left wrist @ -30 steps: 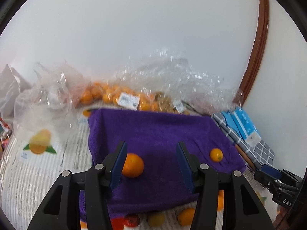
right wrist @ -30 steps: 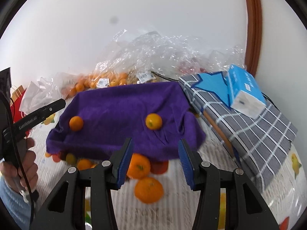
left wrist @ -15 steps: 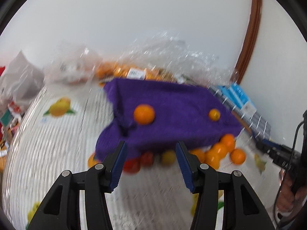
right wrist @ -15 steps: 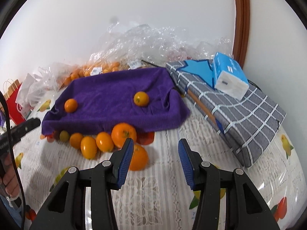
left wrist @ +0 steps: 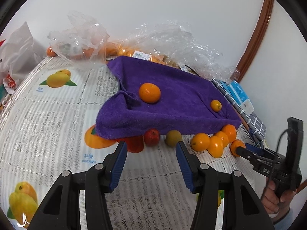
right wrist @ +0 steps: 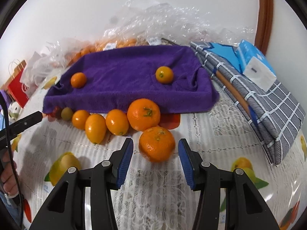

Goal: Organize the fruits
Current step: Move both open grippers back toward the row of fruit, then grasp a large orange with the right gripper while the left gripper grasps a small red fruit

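A purple towel (left wrist: 172,103) (right wrist: 134,80) lies on the table with two oranges on it: a larger one (left wrist: 149,92) (right wrist: 78,80) and a small one (left wrist: 215,105) (right wrist: 164,75). Along its near edge lies a row of fruit: a red apple (left wrist: 152,137), a green fruit (left wrist: 173,138) (right wrist: 67,113) and several oranges (left wrist: 200,141) (right wrist: 117,122). My left gripper (left wrist: 151,149) is open and empty just short of the apple and green fruit. My right gripper (right wrist: 155,149) is open with a loose orange (right wrist: 157,144) between its tips, untouched.
Clear plastic bags of oranges (left wrist: 122,49) (right wrist: 119,44) sit behind the towel. A grey checked cloth bundle (right wrist: 264,99) with a blue tissue pack (right wrist: 255,63) lies to the right. White and red bags (left wrist: 13,57) stand at the left. The tablecloth (left wrist: 57,115) has fruit prints.
Both grippers pulled back and lowered toward the table. The row of fruit in front of the towel came into view. The right gripper closed in on the loose orange.
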`<action>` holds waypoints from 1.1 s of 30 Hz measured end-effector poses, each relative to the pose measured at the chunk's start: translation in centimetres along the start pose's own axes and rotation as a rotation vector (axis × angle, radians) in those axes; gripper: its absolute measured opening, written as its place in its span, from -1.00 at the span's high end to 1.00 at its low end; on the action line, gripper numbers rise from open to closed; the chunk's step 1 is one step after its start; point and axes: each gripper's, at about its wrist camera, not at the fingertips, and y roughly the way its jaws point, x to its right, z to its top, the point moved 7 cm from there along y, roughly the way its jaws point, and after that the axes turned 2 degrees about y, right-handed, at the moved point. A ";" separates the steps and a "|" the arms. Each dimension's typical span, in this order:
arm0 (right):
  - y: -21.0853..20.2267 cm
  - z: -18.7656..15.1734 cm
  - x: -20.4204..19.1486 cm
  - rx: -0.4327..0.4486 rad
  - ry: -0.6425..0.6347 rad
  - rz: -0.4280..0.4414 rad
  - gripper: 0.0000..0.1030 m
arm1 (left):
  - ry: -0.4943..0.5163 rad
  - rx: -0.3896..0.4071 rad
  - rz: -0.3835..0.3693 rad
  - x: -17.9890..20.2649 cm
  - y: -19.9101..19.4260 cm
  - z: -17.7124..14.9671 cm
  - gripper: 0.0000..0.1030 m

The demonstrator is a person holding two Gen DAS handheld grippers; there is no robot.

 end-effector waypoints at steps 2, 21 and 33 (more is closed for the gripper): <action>1.0 0.0 0.2 -0.024 -0.009 -0.021 0.06 | 0.005 -0.014 0.003 0.1 0.4 -0.2 0.02; 1.2 -0.5 0.4 0.011 0.023 0.076 0.19 | 0.087 -0.098 0.110 1.3 4.4 0.8 0.32; 1.3 -0.6 0.5 0.009 0.026 0.077 0.19 | 0.059 -0.085 0.027 1.3 4.3 1.0 0.58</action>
